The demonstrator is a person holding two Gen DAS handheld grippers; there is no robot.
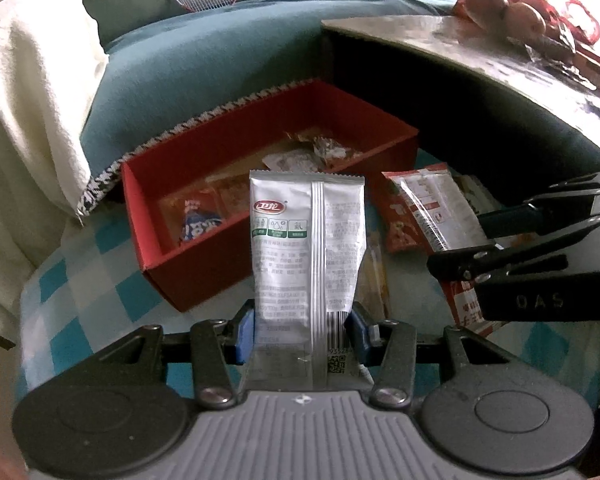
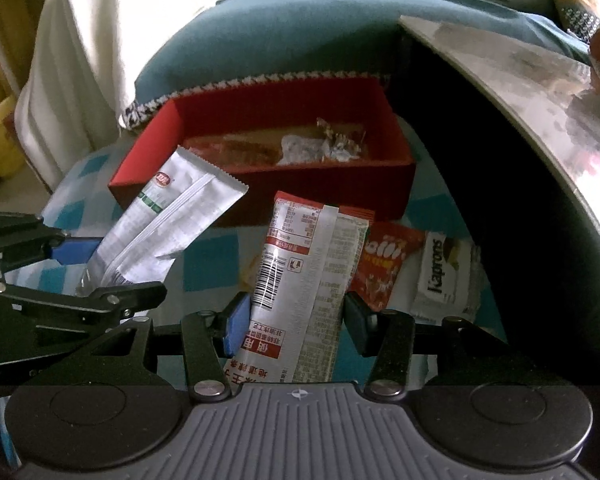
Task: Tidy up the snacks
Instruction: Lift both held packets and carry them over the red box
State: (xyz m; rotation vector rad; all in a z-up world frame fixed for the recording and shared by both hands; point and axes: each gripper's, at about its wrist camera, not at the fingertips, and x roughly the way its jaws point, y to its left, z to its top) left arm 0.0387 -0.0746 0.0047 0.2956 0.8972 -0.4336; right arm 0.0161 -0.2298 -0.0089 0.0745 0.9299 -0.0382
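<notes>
My left gripper [image 1: 302, 330] is shut on a silver snack packet [image 1: 307, 240], which stands upright between the blue pads, just in front of the red box [image 1: 196, 276]. The same silver packet [image 2: 168, 220] leans at the left of the right wrist view. My right gripper [image 2: 296, 320] is shut on a red-and-silver snack packet [image 2: 308, 276], held up before the red box [image 2: 260, 208]. Several small wrapped snacks lie inside the box. In the left wrist view the right gripper [image 1: 496, 236] reaches in from the right, the red packet [image 1: 424, 212] in its jaws.
An orange snack bag [image 2: 384, 268] and a white Kaprons packet [image 2: 444, 276] lie on the blue-checked cloth [image 1: 88, 292] to the right of the box. A silver board [image 2: 540, 100] slopes over the right side. A teal cushion [image 1: 204, 64] and a white towel [image 1: 32, 92] lie behind.
</notes>
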